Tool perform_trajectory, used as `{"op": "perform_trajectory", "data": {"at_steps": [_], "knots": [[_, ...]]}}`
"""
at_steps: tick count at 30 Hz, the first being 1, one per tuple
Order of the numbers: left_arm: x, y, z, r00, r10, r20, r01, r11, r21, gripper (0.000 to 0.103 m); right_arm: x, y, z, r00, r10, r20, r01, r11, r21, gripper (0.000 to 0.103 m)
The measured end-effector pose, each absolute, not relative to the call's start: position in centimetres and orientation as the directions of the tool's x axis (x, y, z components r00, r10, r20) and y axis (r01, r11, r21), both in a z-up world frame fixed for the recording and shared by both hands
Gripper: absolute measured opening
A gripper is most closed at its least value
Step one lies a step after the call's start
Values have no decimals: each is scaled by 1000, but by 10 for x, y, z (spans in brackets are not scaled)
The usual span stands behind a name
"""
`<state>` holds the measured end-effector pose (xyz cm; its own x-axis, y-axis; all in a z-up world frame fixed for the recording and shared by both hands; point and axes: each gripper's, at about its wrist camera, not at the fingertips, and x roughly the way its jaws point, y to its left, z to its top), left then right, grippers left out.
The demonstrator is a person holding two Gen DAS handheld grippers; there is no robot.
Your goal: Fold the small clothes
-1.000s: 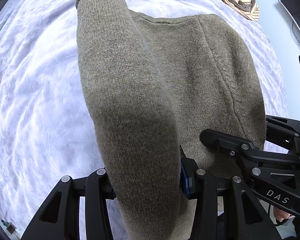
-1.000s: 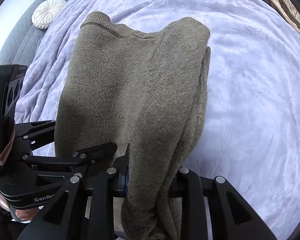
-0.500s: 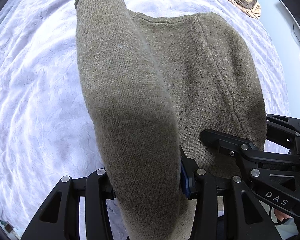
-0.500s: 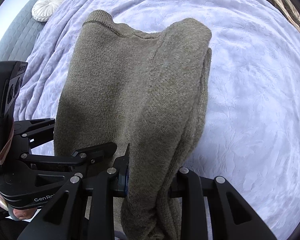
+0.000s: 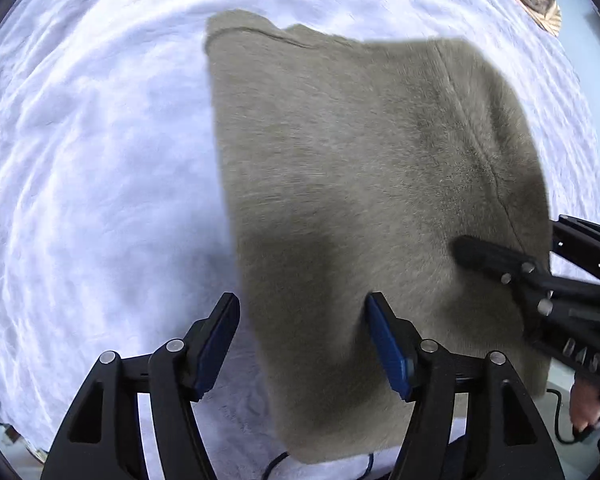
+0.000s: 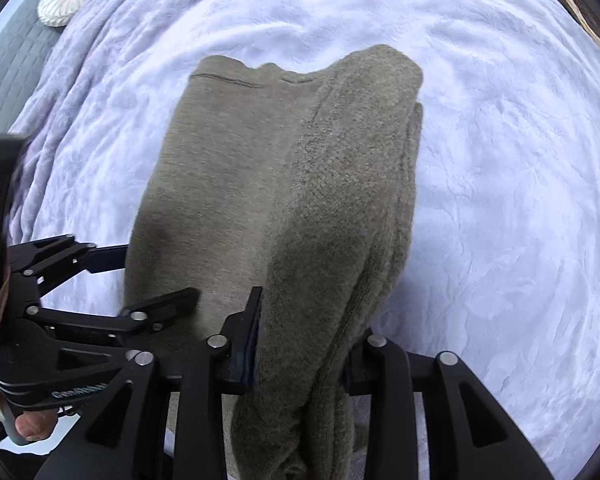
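An olive knitted sweater (image 5: pixel 372 184) is spread, partly folded, on a white bedspread (image 5: pixel 92 168). The left tongs (image 5: pixel 300 344) have just been opening and are released, the sweater's edge lying between the parted pads. The right tongs (image 6: pixel 304 344) have also been opening; the folded sleeve is still seen between them.

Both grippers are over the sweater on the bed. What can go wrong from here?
1. Both grippers' jaws have just been opening. The thick folded side of the sweater fills the right gripper. Whether its pads grip is unclear, so pulling away may drag the fold open.
2. The left gripper straddles the other edge, one pad close against the knit, so it may snag.
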<state>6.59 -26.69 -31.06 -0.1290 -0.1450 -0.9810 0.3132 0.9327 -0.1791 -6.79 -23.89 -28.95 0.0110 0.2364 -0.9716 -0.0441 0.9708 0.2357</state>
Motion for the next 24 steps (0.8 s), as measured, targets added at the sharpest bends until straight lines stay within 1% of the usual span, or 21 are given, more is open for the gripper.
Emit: {"op": "perform_trajectory", "data": {"at_steps": [1,3,5,7,10,12,14,16,18,21,24], "knots": [[68,-264,-305,-112,-146,-983,311,934,-174,67,-69,-243,-288,20,225,-974,-36,974,224,44],[70,-259,-296,-84,-149,-985,311,936,-168,67,-73,-256,-281,54,209,-976,-12,978,209,47],[74,-259,-284,-50,-154,-987,328,931,-162,67,-78,-268,-273,85,201,-976,6,979,202,47],[74,-269,-272,-19,-159,-987,364,918,-155,67,-83,-276,-259,142,215,-966,-13,977,215,47],[71,-291,-262,2,-183,-983,439,883,-164,67,-90,-270,-241,172,301,-938,-94,953,289,47],[69,-304,-264,-15,-207,-978,467,864,-190,67,-94,-259,-240,133,364,-922,-170,925,340,47],[67,-316,-272,-53,-229,-972,481,847,-226,67,-96,-243,-249,76,380,-922,-222,908,356,47],[55,-316,-291,-94,-208,-974,500,836,-227,66,-100,-235,-268,35,335,-942,-237,918,318,47],[50,-321,-308,-115,-175,-978,518,829,-209,66,-102,-241,-288,7,290,-957,-201,938,283,46],[52,-324,-317,-130,-178,-975,512,830,-220,66,-106,-256,-308,-13,332,-943,-128,935,331,45],[57,-323,-320,-147,-181,-972,489,841,-230,66,-104,-256,-310,-21,341,-940,-122,932,341,45]]}}
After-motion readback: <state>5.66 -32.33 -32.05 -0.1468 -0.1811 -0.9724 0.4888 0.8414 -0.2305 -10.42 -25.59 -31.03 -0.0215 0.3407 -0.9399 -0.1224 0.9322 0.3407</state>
